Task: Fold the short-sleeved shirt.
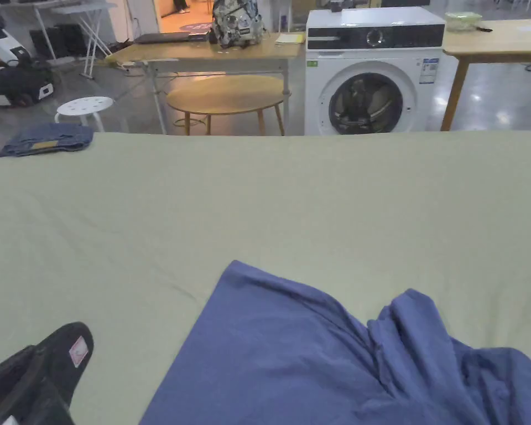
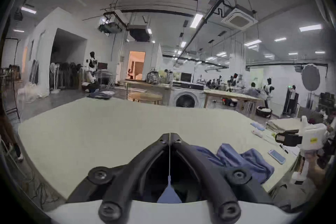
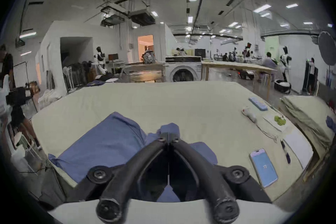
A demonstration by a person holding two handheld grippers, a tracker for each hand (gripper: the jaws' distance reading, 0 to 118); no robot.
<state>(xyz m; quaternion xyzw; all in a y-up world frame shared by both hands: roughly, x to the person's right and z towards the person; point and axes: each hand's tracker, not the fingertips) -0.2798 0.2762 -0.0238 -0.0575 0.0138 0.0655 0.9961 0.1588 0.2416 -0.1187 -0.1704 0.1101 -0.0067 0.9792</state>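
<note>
The blue short-sleeved shirt [image 1: 336, 354] lies rumpled at 5 o'clock on the green-covered worktop [image 1: 270, 210]. Left hand-held gripper [image 2: 169, 134] and right hand-held gripper [image 3: 169, 134] each have jaws closed together, gripping nothing visible.

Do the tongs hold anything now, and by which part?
Nothing is held: both the left tongs and right tongs are shut empty above the shirt.

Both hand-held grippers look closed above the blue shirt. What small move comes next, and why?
Probably open the right hand-held gripper and lower it to the bunched part of the blue shirt to pull it flat. The shirt's left half lies smooth on the green-covered table, but its right half is heaped in folds. Both grippers, including the left hand-held gripper, have jaws closed with no cloth between them.
</note>
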